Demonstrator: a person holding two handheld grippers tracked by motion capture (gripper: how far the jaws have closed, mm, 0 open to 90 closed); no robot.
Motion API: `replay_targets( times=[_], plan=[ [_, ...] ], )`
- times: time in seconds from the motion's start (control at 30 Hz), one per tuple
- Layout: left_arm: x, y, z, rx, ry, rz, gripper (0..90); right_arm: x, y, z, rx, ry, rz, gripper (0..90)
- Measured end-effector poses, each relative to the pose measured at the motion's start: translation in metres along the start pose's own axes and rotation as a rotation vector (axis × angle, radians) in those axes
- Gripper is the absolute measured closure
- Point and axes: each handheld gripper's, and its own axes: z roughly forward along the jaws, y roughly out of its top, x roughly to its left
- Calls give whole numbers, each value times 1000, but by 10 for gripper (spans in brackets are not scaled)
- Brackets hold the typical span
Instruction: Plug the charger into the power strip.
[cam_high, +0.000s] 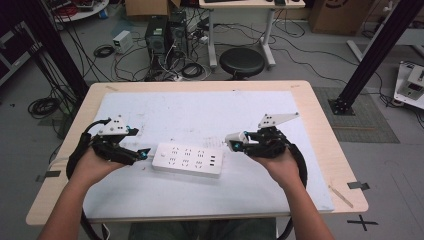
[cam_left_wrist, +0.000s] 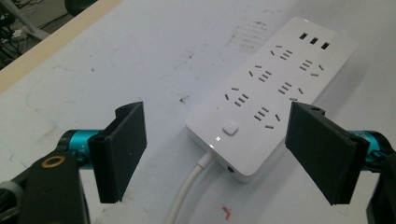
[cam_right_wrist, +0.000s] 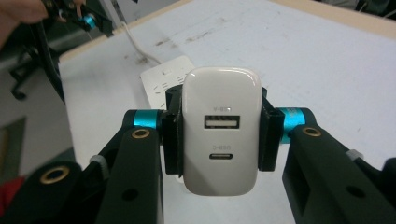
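Observation:
A white power strip (cam_high: 187, 159) lies flat on the white mat, its sockets facing up; it also appears in the left gripper view (cam_left_wrist: 268, 91) with a white cable leaving its near end. My left gripper (cam_high: 143, 152) stands open at the strip's left end, jaws spread either side of that end (cam_left_wrist: 217, 156). My right gripper (cam_high: 231, 142) is shut on a white USB charger (cam_right_wrist: 220, 130), held just off the strip's right end. The charger's two ports face the right gripper's camera. Behind it, part of the strip (cam_right_wrist: 161, 81) shows.
The white mat (cam_high: 200, 115) covers most of the wooden table (cam_high: 320, 130). A black stool (cam_high: 242, 62), cables and computer cases stand on the floor beyond the far edge. A black frame post (cam_high: 372, 50) rises at the right.

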Motion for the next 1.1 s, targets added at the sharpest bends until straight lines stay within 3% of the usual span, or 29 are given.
replay_targets(
  times=[0.1, 0.17, 0.27, 0.47, 0.57, 0.77, 0.93, 0.97, 1.03, 1.1],
  plan=[
    [1, -4, 0, 6, -6, -6, 207, 5, 5, 8, 18, -52, -80, 633],
    [2, -6, -1, 7, -5, -6, 207, 8, 8, 16, 62, -146, -156, 633],
    [2, -10, -1, 5, -9, -11, 207, 7, 14, 27, 129, -208, -184, 633],
    [0, -16, -4, 4, -9, -14, 207, 0, 28, 35, 234, -249, -227, 633],
    [-1, -18, -6, 8, -11, -11, 207, -4, 35, 38, 283, -229, -245, 633],
    [0, -20, -9, 19, -6, -12, 207, -6, 55, 52, 419, -146, -302, 634],
    [-1, -23, -13, 19, 5, -22, 207, -4, 69, 70, 519, -47, -336, 634],
    [-1, -23, -13, 19, 5, -22, 207, -4, 69, 70, 519, -47, -336, 634],
    [-2, -24, -16, 18, 6, -24, 207, -3, 75, 85, 590, -8, -363, 633],
    [-3, -26, -18, 17, 14, -24, 207, -2, 78, 94, 618, 18, -380, 634]
  ],
)
